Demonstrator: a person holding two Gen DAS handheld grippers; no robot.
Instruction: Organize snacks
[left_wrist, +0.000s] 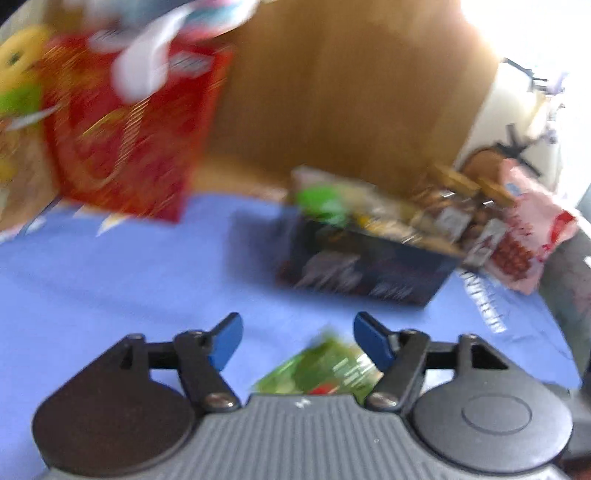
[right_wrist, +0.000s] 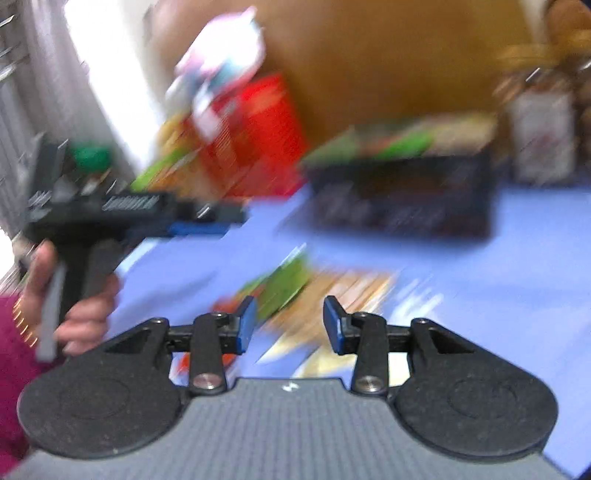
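Note:
Both views are motion-blurred. My left gripper (left_wrist: 298, 341) is open above a blue cloth (left_wrist: 110, 280). A green snack packet (left_wrist: 321, 373) lies on the cloth under it, close to the right finger, and the pads do not press on it. My right gripper (right_wrist: 290, 325) is also open, over a green and orange packet (right_wrist: 288, 288) that lies flat on the cloth. A dark blue box (left_wrist: 369, 266) filled with snacks stands further back, and it also shows in the right wrist view (right_wrist: 402, 192). The left gripper (right_wrist: 207, 225) appears at the left there, held by a hand (right_wrist: 85, 306).
A tall red box (left_wrist: 129, 140) with packets sticking out stands at the back left. A pink packet (left_wrist: 528, 240) lies right of the dark box. A brown panel (left_wrist: 332, 92) closes off the back. A pale labelled container (right_wrist: 539, 136) stands at the far right.

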